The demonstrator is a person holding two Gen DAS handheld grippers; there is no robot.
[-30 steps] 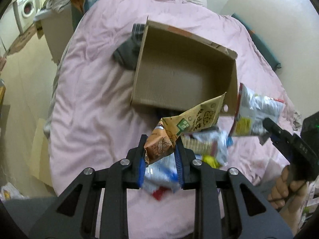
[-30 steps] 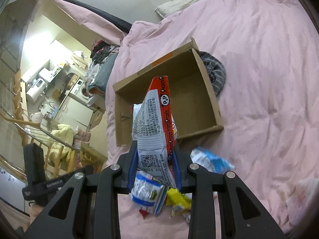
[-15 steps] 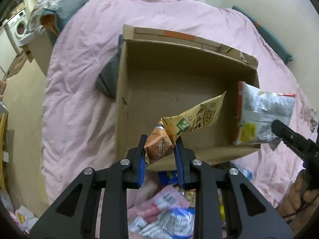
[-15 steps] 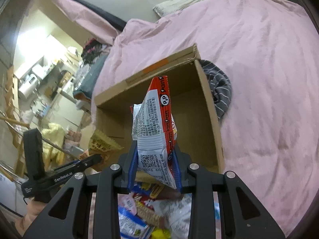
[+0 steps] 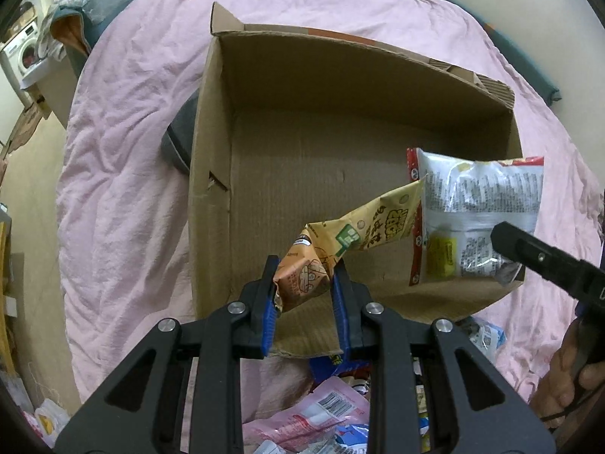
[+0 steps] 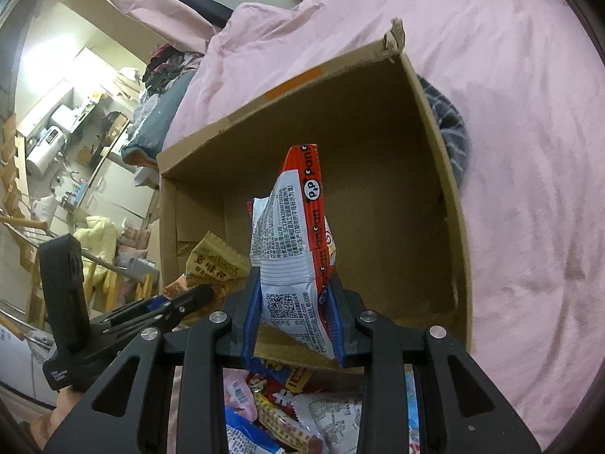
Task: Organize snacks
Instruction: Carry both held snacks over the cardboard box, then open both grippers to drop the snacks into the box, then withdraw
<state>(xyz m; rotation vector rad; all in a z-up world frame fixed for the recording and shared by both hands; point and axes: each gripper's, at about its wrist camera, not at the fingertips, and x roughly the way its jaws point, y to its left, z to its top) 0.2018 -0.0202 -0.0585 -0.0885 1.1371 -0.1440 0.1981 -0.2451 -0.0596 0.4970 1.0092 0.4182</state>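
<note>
An open cardboard box (image 5: 264, 87) (image 6: 435, 121) lies on a pink bedspread, and its floor is bare. My left gripper (image 5: 304, 287) is shut on a yellow-orange snack bag (image 5: 363, 227), held over the box's near right part. My right gripper (image 6: 293, 302) is shut on a red and white snack bag (image 6: 291, 234) that stands upright above the box's near wall. In the left wrist view that red and white bag (image 5: 476, 219) hangs at the right, with the right gripper's finger (image 5: 529, 253) over it. The left gripper (image 6: 181, 302) and its yellow bag (image 6: 215, 265) show at the right wrist view's left.
A heap of loose snack packets (image 5: 332, 416) (image 6: 287, 408) lies on the bedspread (image 5: 124, 151) just in front of the box. A dark striped garment (image 6: 450, 128) is tucked against the box's side. A hand (image 5: 567, 378) holds the right gripper. Kitchen furniture (image 6: 56, 128) stands beyond the bed.
Both grippers have carried their bags forward and down, from above the heap of packets to over the box. The box now fills both views. Both grips are unchanged.
</note>
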